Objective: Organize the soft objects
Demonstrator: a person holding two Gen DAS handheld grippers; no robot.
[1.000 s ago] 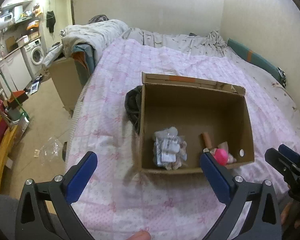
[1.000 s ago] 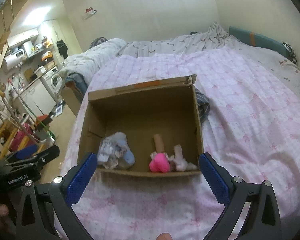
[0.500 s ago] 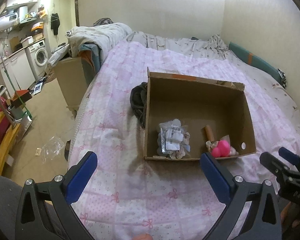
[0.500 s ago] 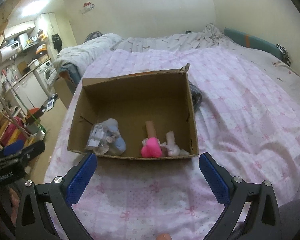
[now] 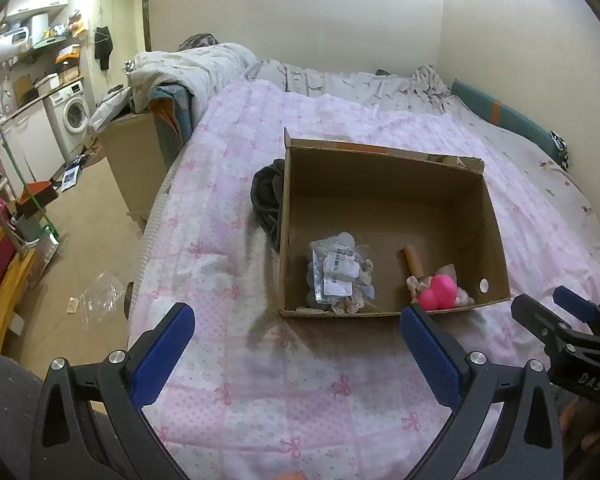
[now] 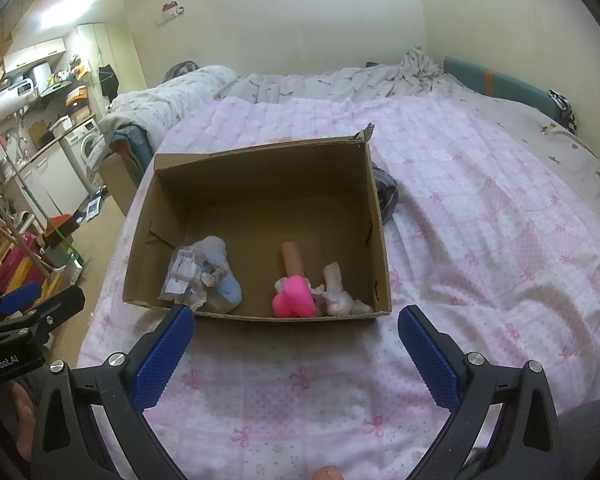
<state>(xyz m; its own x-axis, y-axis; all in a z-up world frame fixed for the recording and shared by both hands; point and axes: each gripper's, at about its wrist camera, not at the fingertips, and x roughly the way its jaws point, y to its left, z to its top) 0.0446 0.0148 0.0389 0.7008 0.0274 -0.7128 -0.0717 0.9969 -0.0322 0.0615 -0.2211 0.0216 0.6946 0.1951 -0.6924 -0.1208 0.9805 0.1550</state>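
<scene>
Cardboard box (image 6: 376, 240), squashy pink toy (image 6: 293, 297), crinkly plastic packet (image 6: 184, 276), quilted bedspread (image 6: 480, 216)

One cardboard box (image 6: 376, 216) holds one clear packet of small items (image 6: 198, 276), one pink soft toy (image 6: 294, 298), one tan tube (image 6: 293, 258) and one pale plush piece (image 6: 336, 290).

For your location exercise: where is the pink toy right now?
In both views, the pink toy lies inside the cardboard box, against its near wall, right of the bagged bundle.
</scene>
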